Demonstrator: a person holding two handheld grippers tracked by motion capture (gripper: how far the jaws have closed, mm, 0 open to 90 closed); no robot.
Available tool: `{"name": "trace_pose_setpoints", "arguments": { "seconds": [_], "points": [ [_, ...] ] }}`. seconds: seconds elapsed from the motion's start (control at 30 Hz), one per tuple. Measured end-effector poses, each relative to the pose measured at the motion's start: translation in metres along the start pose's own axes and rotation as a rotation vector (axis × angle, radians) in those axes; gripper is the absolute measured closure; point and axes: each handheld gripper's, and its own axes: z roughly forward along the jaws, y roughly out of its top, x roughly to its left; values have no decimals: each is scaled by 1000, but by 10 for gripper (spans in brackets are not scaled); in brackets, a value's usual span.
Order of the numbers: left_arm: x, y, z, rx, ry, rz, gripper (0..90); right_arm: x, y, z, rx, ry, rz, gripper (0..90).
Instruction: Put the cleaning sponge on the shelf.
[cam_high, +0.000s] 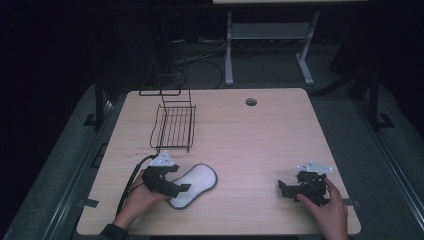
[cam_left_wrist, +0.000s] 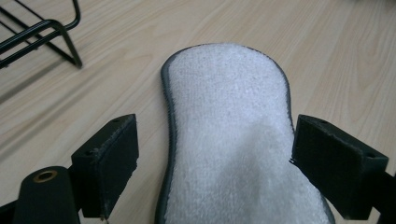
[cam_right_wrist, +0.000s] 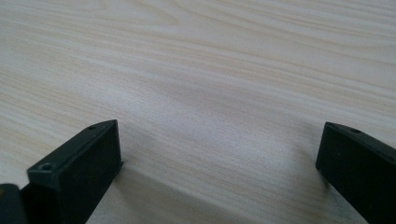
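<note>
Light wood table (cam_high: 260, 145) in a dark room: white pad (cam_high: 197, 182) lies flat between the left gripper (cam_left_wrist: 215, 158)'s spread jaws, unpinched, right gripper (cam_right_wrist: 219, 172) gaping idle, so moving it toward the wire rack (cam_high: 172, 127) looks undone.

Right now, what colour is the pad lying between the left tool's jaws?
The pad is white with a dark grey edge, clearest in the left gripper view.

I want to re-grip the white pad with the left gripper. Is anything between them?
Nothing visible. The pad lies flat on the table, between the left gripper's open fingers, which do not press it. The wire rack stands off to the side.
</note>
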Motion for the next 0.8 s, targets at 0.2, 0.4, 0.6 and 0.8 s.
{"name": "trace_pose_setpoints", "arguments": {
  "seconds": [0.2,0.4,0.6,0.8],
  "points": [
    [-3,3,9,17,0,4,139,0,0,0,0,0,0,0],
    [-4,5,17,33,2,18,136,0,0,0,0,0,0,0],
    [-6,6,22,36,4,21,134,0,0,0,0,0,0,0],
    [-5,4,27,60,13,30,131,0,0,0,0,0,0,0]
  ]
}}
